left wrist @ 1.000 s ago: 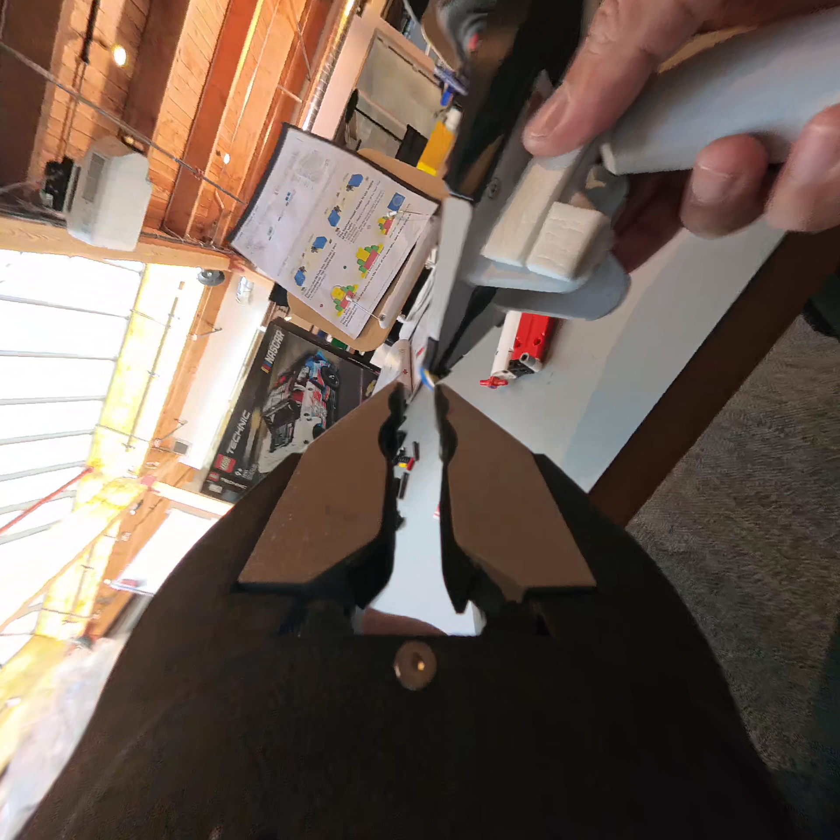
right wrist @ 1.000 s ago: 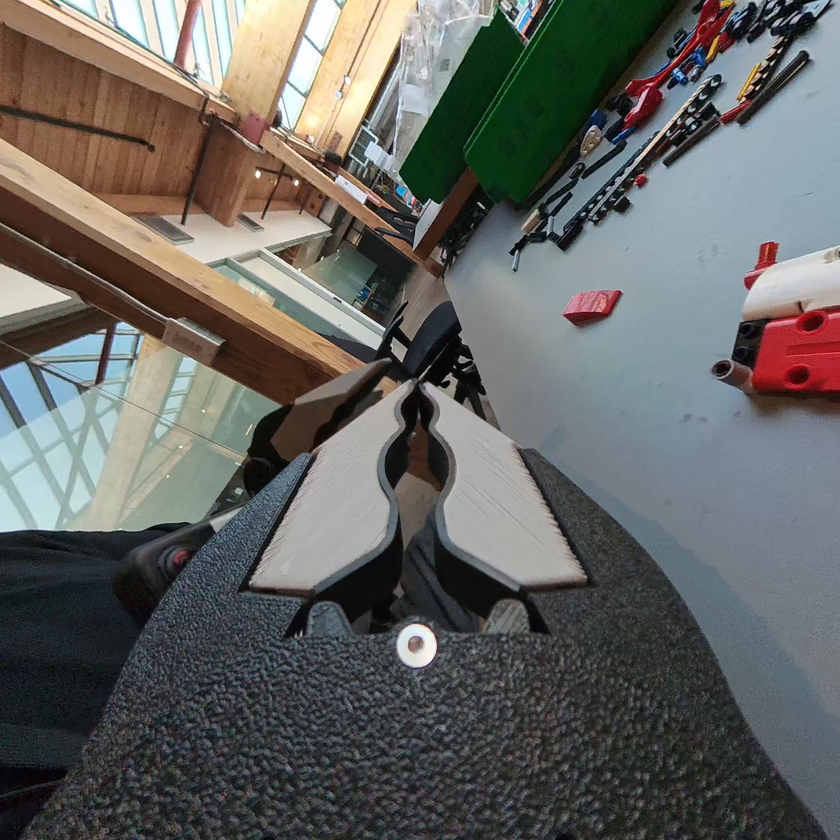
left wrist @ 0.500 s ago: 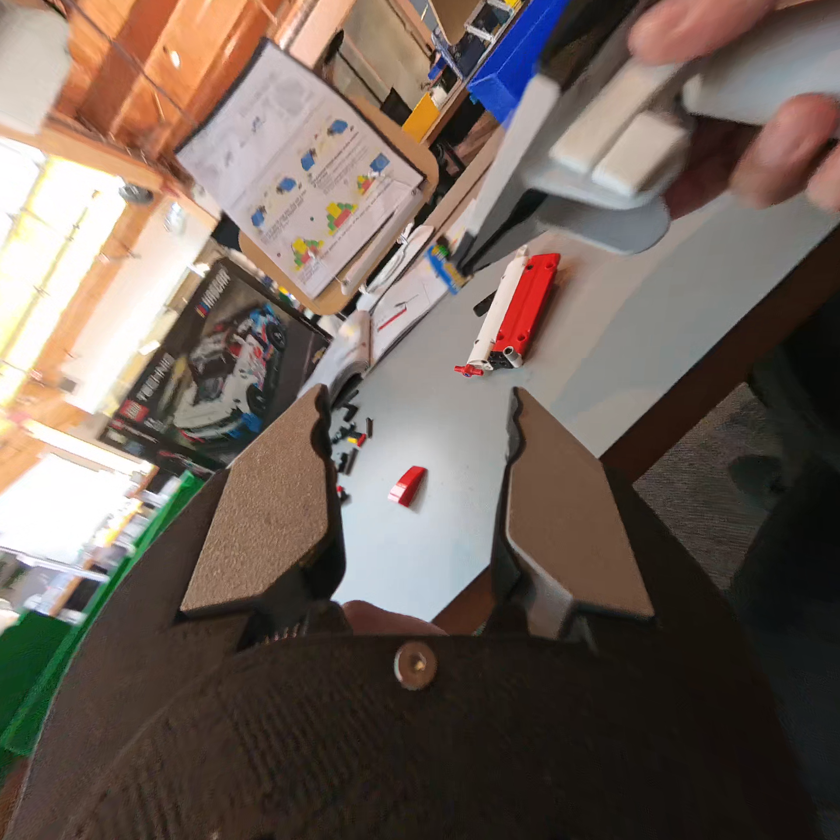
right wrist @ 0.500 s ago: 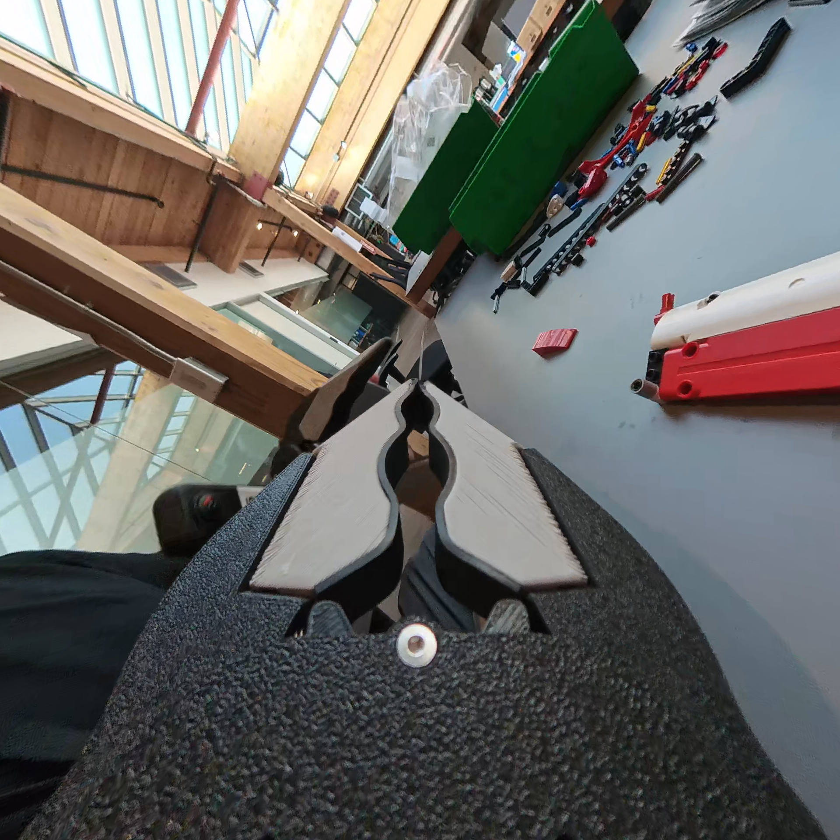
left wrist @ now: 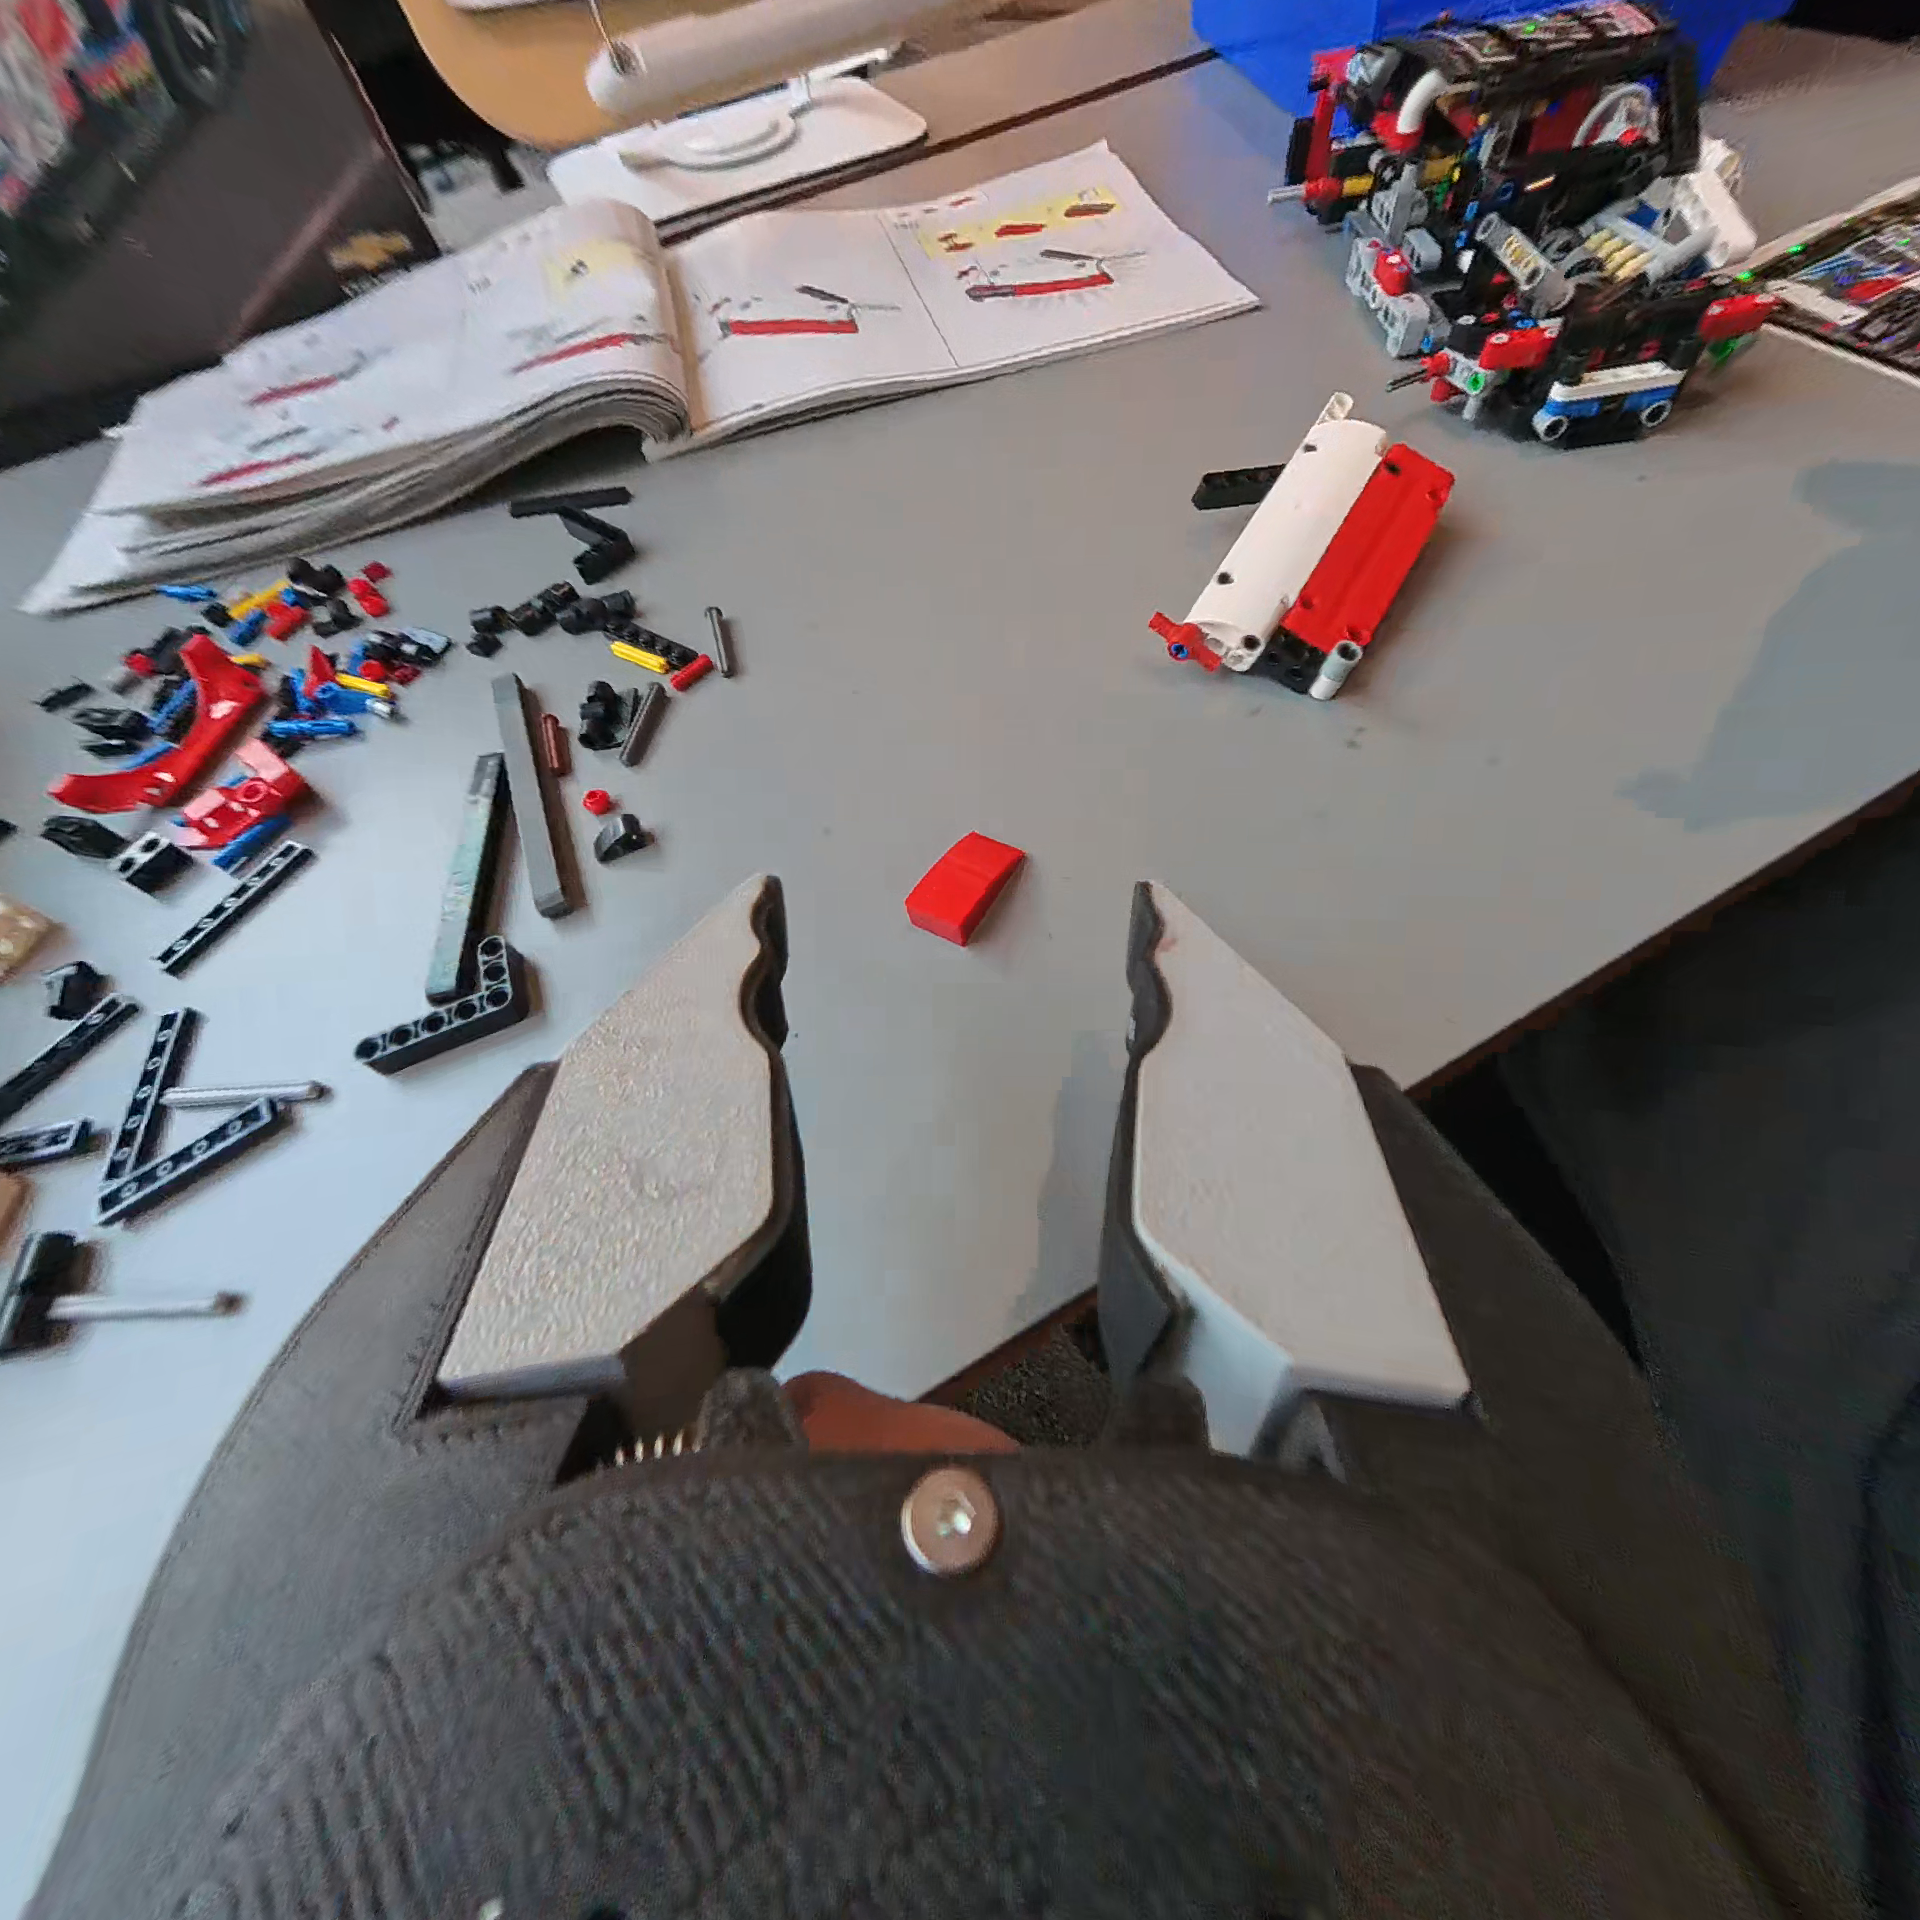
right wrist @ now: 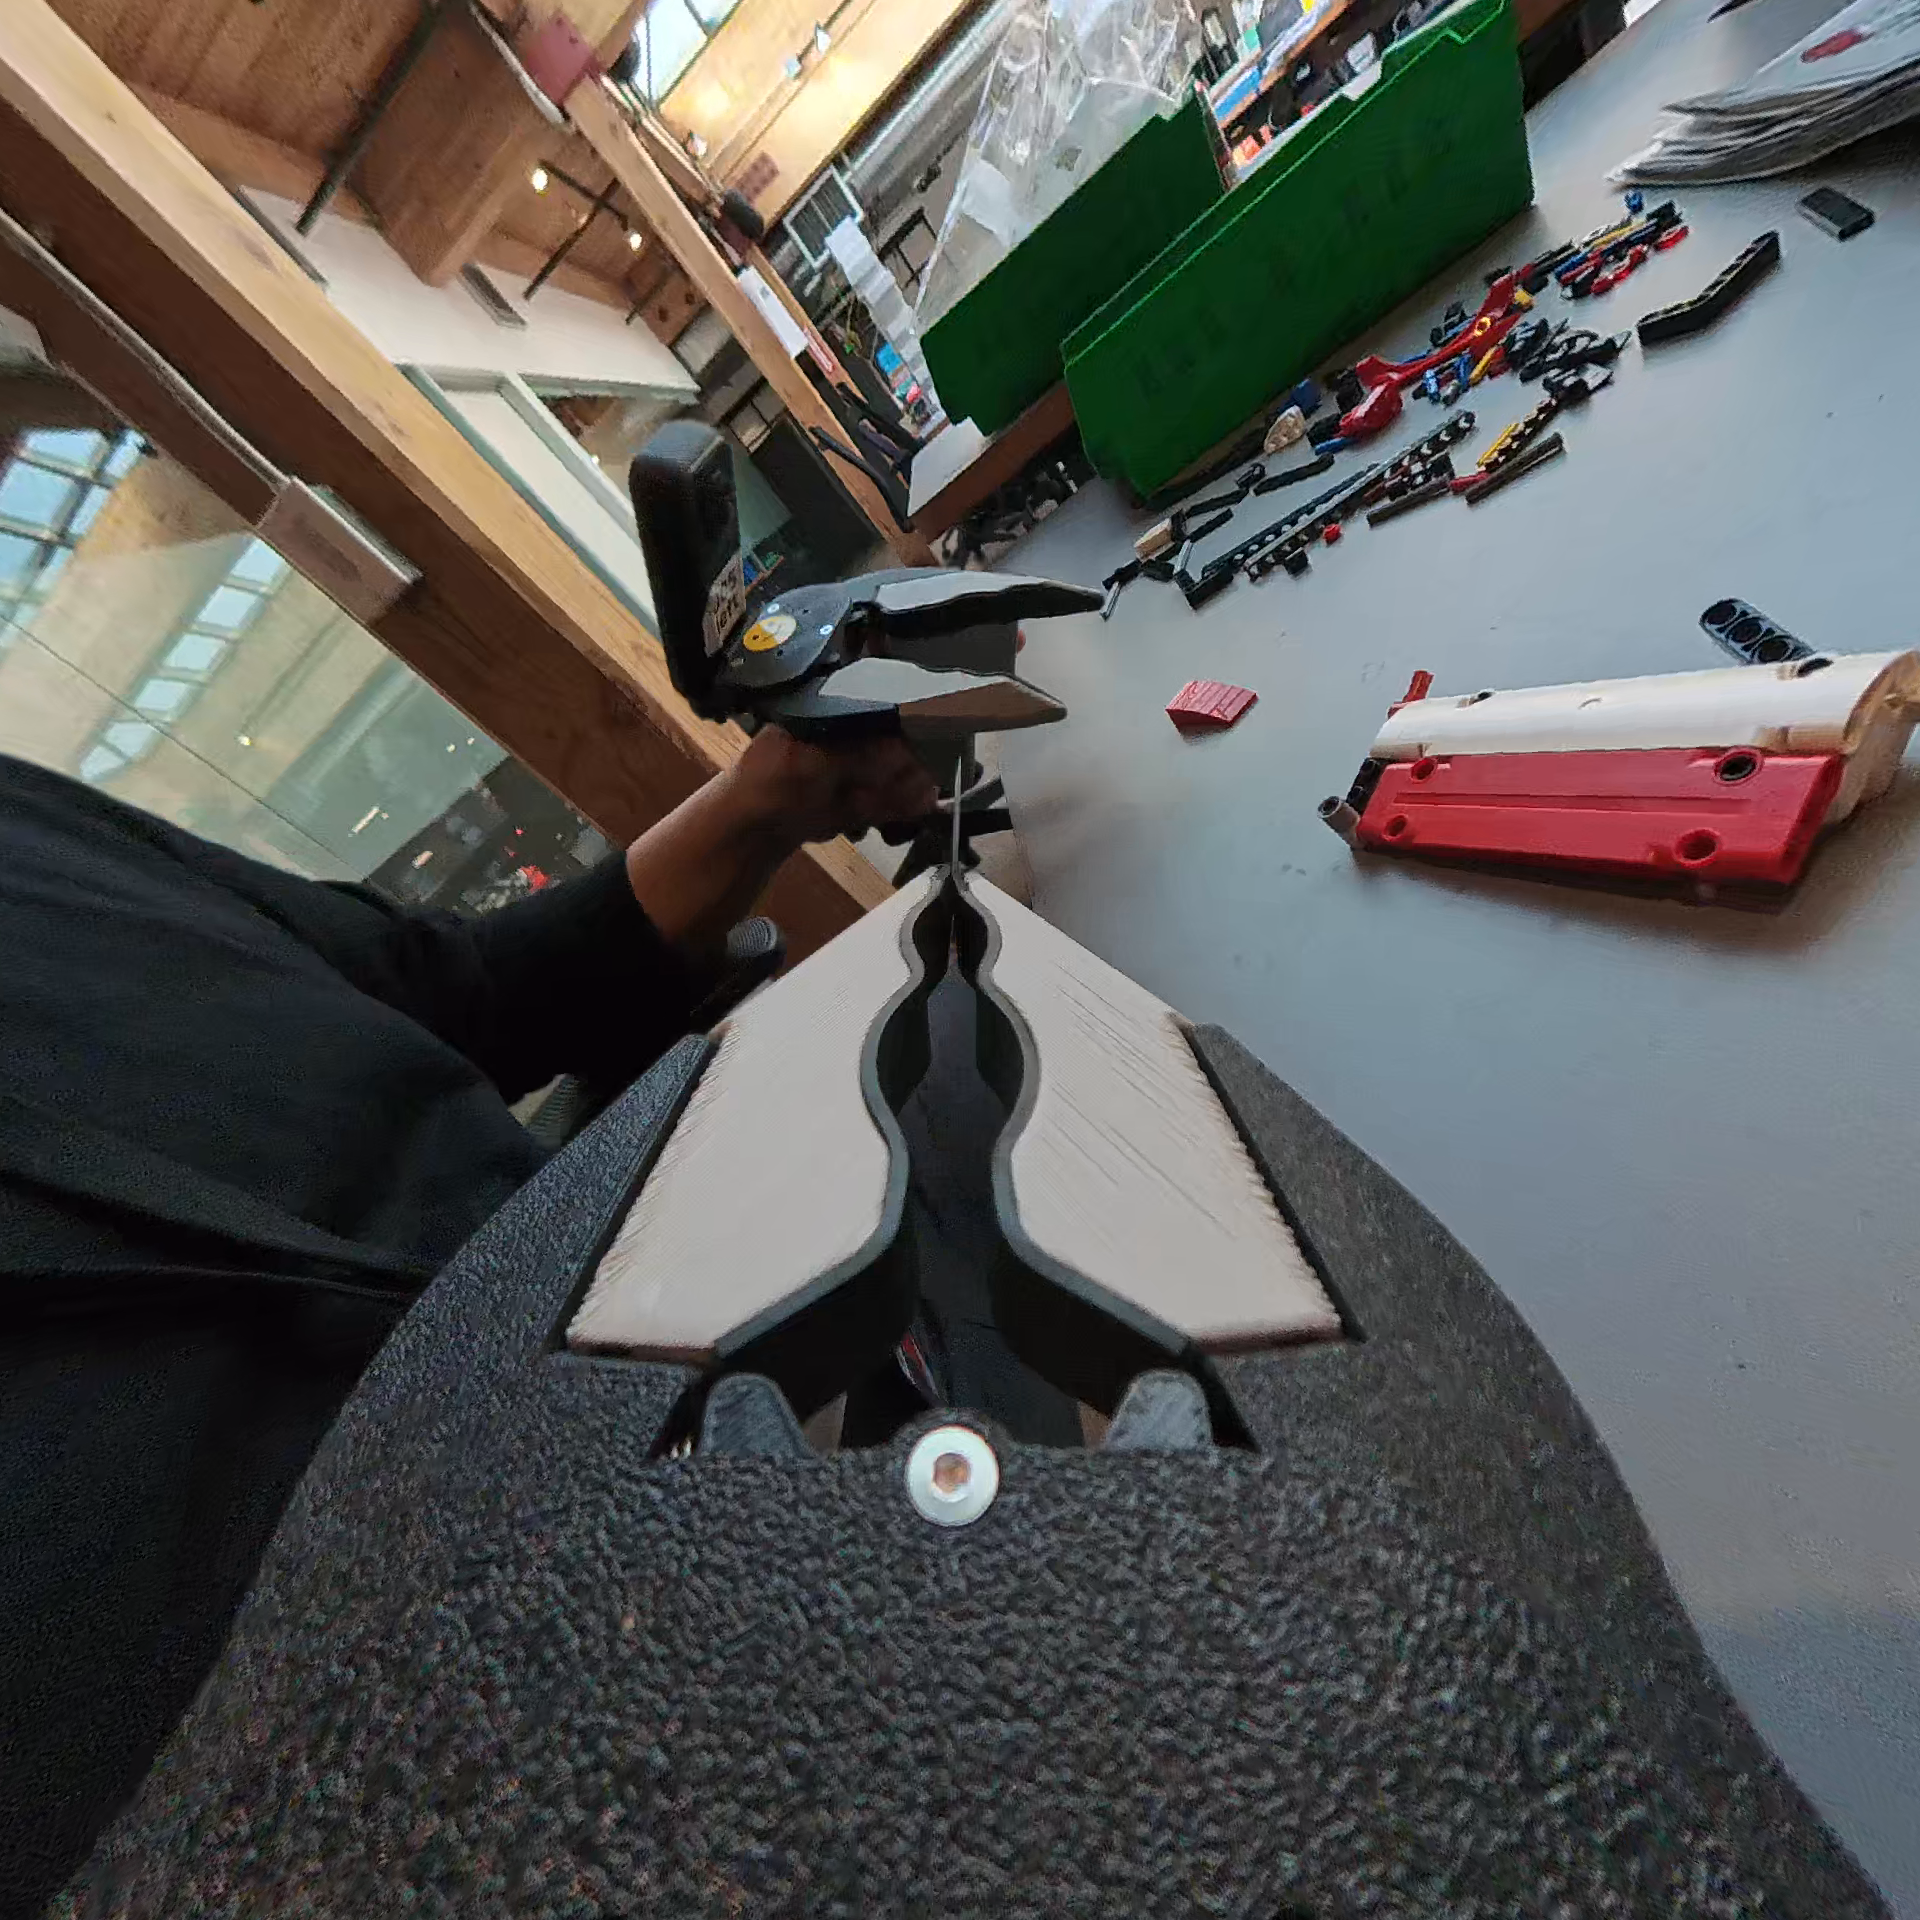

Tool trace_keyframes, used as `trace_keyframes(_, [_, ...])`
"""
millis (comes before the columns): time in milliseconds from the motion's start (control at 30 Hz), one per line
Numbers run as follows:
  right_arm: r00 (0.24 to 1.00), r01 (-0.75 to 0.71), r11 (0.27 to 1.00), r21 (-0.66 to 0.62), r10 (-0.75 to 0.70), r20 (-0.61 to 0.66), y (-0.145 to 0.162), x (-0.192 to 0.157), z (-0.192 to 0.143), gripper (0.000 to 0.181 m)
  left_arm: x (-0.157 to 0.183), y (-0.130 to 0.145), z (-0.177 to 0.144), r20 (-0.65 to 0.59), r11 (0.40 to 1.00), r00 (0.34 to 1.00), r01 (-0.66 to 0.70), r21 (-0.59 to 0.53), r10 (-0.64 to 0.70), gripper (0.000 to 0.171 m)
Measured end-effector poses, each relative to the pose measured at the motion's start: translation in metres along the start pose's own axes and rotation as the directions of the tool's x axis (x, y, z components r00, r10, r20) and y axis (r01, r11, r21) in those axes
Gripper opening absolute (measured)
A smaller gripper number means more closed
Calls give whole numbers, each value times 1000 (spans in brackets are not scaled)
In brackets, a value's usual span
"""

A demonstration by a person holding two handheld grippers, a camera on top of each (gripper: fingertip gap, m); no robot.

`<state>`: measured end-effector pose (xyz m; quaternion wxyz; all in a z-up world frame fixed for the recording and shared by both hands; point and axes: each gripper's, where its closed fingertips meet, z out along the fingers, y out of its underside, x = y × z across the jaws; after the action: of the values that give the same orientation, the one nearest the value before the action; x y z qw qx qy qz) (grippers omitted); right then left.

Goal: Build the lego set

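My left gripper (left wrist: 951,899) is open and empty, low over the grey table, its jaws either side of a small red curved brick (left wrist: 964,885) lying just ahead. A red and white panel assembly (left wrist: 1311,561) lies farther right. In the right wrist view my right gripper (right wrist: 951,883) is shut and empty near the table's edge. The same red and white assembly (right wrist: 1621,790) lies to its right, the red brick (right wrist: 1210,703) beyond it, and the left gripper (right wrist: 1075,655) shows open above the table.
Several loose black, red, blue and yellow pieces (left wrist: 343,748) lie at the left. An open instruction booklet (left wrist: 644,322) lies behind them. A partly built car model (left wrist: 1527,218) stands at the back right. Green bins (right wrist: 1288,249) stand at the table's far side. The table edge (left wrist: 1558,1018) runs at the right. Measured from the fingertips, the small red curved brick (left wrist: 964,885) is 5 cm or so from the left gripper and 20 cm from the right. Look for it in the right wrist view (right wrist: 1191,700) too.
My left gripper has opened wide and swung down from pointing upward to face the table and the red brick. The right gripper has stayed shut and turned toward the left gripper.
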<state>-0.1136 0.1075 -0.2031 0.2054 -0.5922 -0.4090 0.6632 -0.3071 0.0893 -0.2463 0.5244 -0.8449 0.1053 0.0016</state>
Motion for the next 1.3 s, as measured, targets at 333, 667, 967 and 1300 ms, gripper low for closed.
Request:
trace_keyframes(333, [989, 89, 985, -146, -105, -106, -15, 47, 9, 0, -6, 20, 31, -419, 982, 907, -108, -158, 32, 57])
trace_keyframes(667, [967, 109, 963, -247, -161, -200, -50, 101, 16, 0, -4, 31, 38, -599, 947, 795, -258, -189, 98, 60])
trace_keyframes(967, [965, 114, 945, -308, -179, -191, -51, 114, 3, 0, 16, 27, 46, -673, 906, 694, -414, -84, 255, 24])
trace_keyframes(1300, [972, 136, 953, -270, -181, -151, -56, 97, -6, 0, 46, 16, 56, -716, 920, 670, -378, -104, 194, 36])
